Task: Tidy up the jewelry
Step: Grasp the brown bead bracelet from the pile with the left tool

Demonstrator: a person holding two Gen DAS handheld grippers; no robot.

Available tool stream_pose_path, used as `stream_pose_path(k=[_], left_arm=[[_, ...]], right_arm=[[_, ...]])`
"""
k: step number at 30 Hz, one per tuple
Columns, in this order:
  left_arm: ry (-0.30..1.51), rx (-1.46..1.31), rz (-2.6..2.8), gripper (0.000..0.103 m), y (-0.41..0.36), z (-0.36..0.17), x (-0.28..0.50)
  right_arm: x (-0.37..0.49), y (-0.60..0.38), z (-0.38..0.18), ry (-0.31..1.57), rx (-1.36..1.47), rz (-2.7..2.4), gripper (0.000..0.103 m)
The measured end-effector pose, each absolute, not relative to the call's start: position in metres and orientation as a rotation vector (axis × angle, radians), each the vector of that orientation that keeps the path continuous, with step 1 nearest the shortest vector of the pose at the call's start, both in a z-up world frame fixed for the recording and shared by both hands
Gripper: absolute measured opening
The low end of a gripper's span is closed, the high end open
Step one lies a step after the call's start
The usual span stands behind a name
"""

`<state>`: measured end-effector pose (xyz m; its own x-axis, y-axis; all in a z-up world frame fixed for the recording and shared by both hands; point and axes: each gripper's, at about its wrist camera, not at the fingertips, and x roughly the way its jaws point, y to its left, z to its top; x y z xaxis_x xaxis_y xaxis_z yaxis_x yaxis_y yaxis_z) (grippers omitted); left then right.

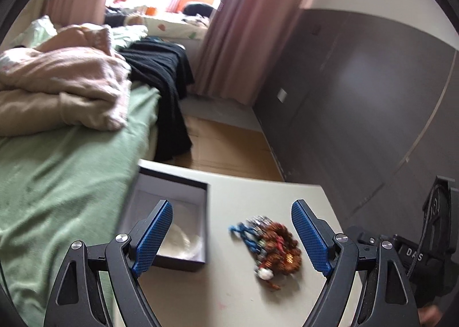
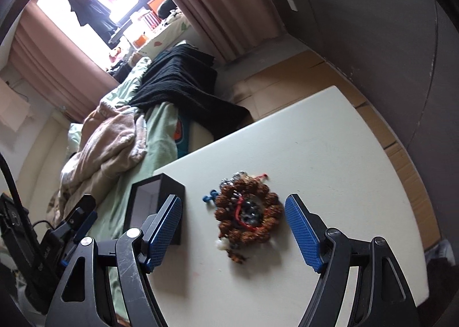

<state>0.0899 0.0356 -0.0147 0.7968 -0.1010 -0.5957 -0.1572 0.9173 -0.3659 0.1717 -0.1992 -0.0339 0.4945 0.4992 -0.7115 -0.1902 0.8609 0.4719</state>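
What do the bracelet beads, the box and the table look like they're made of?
Bracelet: rough, knobbly brown beads, probably seed or carved wood, matte, strung on red cord; motion blur leaves this open. Box: thin, straight dark walls with a pale, soft-looking lining, likely covered cardboard. Table: smooth off-white top with a dull sheen, probably plastic or laminate.

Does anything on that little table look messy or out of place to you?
Yes: the bracelets lie in one tangled heap on the bare table, brown beads knotted up with red and blue cords, right beside the open black box rather than in it. Both hand-held grippers are open and hold nothing.
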Motion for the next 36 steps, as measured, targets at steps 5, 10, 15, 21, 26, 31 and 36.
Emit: stream_pose_path(k=[5, 10, 15, 21, 26, 31, 36], left_arm=[[0.709, -0.398, -0.029, 0.085, 0.005, -0.028, 0.102], [0.739, -0.338, -0.070, 0.082, -0.022, -0.036, 0.109], [0.785, -0.326, -0.071, 0.071, -0.038, -0.050, 0.121], [0.857, -0.286, -0.040, 0.061, -0.052, -0.072, 0.140], [0.925, -0.254, 0.005, 0.051, -0.053, -0.093, 0.155], [0.975, -0.267, 0.035, 0.048, -0.050, -0.107, 0.167], [0.961, -0.283, 0.007, 0.020, -0.052, -0.105, 0.169]], right_arm=[[0.173, -0.213, -0.038, 0.994, 0.364, 0.430, 0.075], [0.173, -0.226, -0.041, 1.012, 0.351, 0.375, 0.075], [0.181, -0.246, -0.049, 1.052, 0.393, 0.322, 0.075], [0.192, -0.267, -0.061, 1.102, 0.443, 0.241, 0.075], [0.197, -0.275, -0.059, 1.103, 0.450, 0.228, 0.075], [0.204, -0.275, -0.065, 1.124, 0.460, 0.220, 0.075], [0.207, -0.268, -0.071, 1.146, 0.447, 0.224, 0.075]])
